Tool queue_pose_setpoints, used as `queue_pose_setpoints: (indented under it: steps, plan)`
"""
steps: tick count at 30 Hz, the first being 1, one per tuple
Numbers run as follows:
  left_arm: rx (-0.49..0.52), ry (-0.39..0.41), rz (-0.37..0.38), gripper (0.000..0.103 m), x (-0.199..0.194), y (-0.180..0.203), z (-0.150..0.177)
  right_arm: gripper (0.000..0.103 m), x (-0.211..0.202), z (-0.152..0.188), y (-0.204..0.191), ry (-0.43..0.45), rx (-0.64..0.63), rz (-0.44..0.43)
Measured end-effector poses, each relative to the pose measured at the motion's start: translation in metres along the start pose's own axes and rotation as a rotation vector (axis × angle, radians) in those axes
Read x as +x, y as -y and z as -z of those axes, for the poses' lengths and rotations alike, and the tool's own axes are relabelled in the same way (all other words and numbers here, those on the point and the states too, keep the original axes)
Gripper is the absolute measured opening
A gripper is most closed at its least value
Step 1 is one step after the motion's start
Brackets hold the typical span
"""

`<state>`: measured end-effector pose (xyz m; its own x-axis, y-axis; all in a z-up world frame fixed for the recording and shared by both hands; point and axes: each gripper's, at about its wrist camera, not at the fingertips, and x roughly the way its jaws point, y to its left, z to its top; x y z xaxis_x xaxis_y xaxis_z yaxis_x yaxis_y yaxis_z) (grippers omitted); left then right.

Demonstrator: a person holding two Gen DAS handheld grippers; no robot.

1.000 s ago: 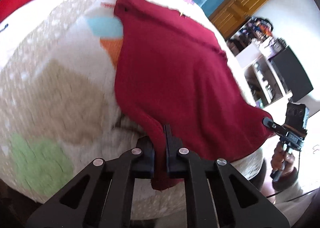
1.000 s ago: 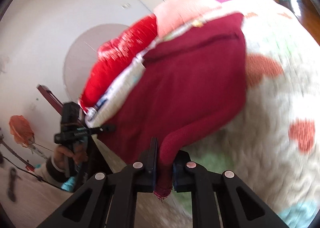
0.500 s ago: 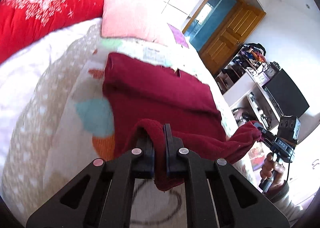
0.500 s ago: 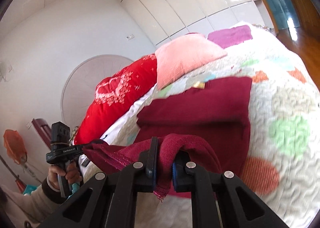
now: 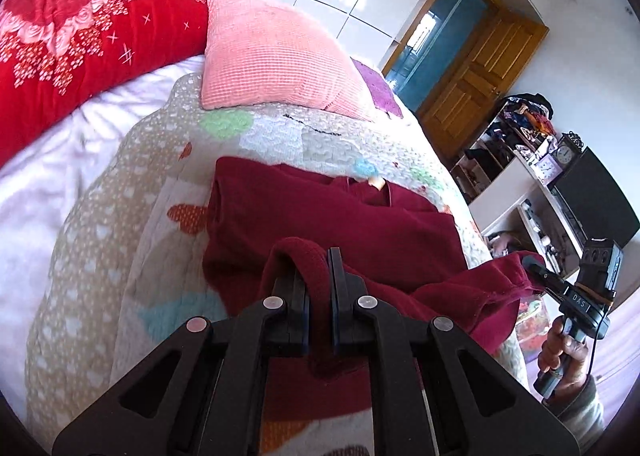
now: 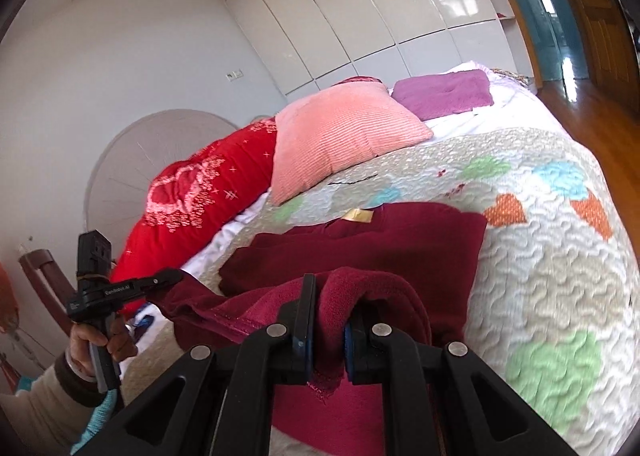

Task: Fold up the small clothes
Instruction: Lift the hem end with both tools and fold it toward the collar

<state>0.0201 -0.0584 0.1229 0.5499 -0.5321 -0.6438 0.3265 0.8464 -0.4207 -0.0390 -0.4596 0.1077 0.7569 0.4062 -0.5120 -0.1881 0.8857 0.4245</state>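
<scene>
Both tongs, left (image 5: 319, 280) and right (image 6: 329, 308), clamped on maroon garment (image 5: 360, 223); near hem now lifted off quilt (image 6: 552, 256), carried toward pillows

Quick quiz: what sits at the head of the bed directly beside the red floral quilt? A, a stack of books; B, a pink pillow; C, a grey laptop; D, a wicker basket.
B: a pink pillow lies right against the red floral quilt.
</scene>
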Motion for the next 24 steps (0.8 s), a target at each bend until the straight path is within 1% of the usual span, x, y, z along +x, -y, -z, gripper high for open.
queue_pose_setpoints:
  steps: [5,12,15,19,22,24]
  plan:
    - [0.005,0.005,-0.027,0.006,0.020,-0.001,-0.021,0.010,0.022,-0.013,0.015,-0.012,0.011,0.038]
    - [-0.007,-0.014,-0.067,0.006,0.058,-0.012,-0.049,0.010,0.062,-0.039,0.040,-0.034,0.022,0.087]
    - [-0.013,-0.029,-0.090,0.006,0.075,-0.016,-0.053,0.010,0.081,-0.047,0.050,-0.047,0.026,0.110]
    - [-0.027,-0.043,-0.107,0.006,0.096,-0.022,-0.055,0.010,0.109,-0.053,0.071,-0.095,0.069,0.144]
    - [-0.038,-0.053,-0.110,0.006,0.107,-0.026,-0.056,0.010,0.123,-0.053,0.082,-0.110,0.095,0.150]
    - [-0.060,-0.067,-0.095,0.006,0.114,-0.031,-0.059,0.010,0.132,-0.054,0.090,-0.123,0.122,0.148]
